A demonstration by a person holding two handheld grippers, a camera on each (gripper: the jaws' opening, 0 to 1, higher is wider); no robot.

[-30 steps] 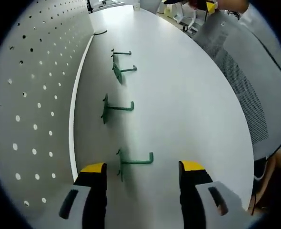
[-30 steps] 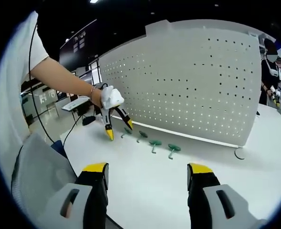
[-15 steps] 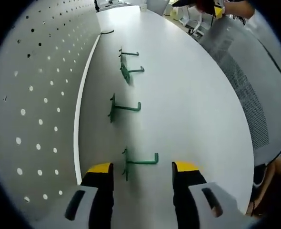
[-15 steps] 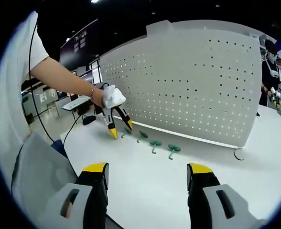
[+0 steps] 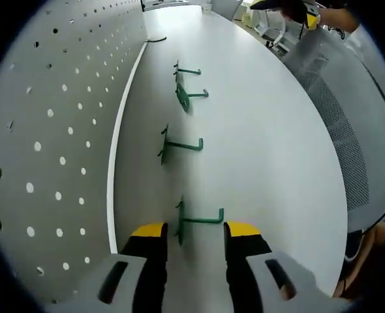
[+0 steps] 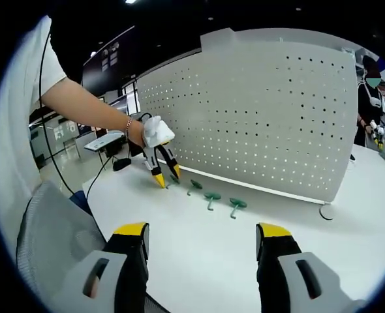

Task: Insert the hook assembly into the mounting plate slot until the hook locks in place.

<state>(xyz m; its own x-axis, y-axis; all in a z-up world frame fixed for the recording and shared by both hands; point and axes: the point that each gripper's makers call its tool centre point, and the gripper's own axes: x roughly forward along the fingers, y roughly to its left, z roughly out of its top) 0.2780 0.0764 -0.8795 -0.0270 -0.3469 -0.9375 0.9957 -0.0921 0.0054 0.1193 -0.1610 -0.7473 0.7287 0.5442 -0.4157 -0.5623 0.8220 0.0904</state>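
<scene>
Left gripper [image 5: 194,229] jaws part-spread, straddling nearest green hook [image 5: 199,220] lying on white table [image 5: 271,143] beside pegboard [image 5: 55,130]; not pinching. Right gripper [image 6: 202,229] wide apart, holding nothing. Hook looks light, stiff, thin; likely best gripped mid-shank.

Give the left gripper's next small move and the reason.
Probably ease a little further forward, then shut. The left gripper is open with its jaws on either side of the nearest hook, which lies on the table untouched.
</scene>
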